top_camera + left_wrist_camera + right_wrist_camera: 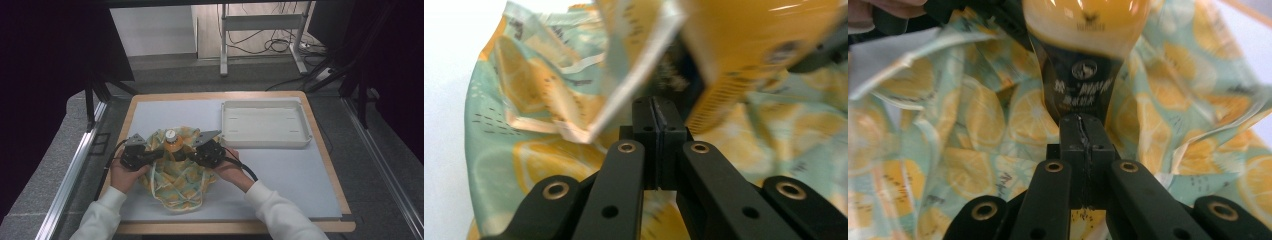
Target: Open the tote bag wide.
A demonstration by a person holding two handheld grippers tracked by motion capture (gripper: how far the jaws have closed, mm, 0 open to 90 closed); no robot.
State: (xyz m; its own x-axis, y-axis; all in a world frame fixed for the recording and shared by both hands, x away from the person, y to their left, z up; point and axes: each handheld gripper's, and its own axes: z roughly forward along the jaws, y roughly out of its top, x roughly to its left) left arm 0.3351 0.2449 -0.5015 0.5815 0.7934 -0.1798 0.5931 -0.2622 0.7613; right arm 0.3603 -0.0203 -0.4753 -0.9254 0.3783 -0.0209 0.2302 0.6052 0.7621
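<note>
Left tool (150, 156) and right tool (194, 152) flank the orange bottle (171, 141) on the lemon-print cloth (181, 180); jaws of both tools are fully closed. Neither tool visibly grips anything; the white tray (265, 125) lies on the surface (280, 175), well apart.

White long sleeves cover both forearms, cuffs snug at the wrists. Left tool (134, 156) and right tool (209, 151): black blocky bodies, each topped by a grey three-cornered plate. A black cable trails from each (the right one loops past the wrist). Seen close up: matte black jaw arms, brass-ringed pivot holes, small dark screws, perhaps ribbed pads, blurred.
</note>
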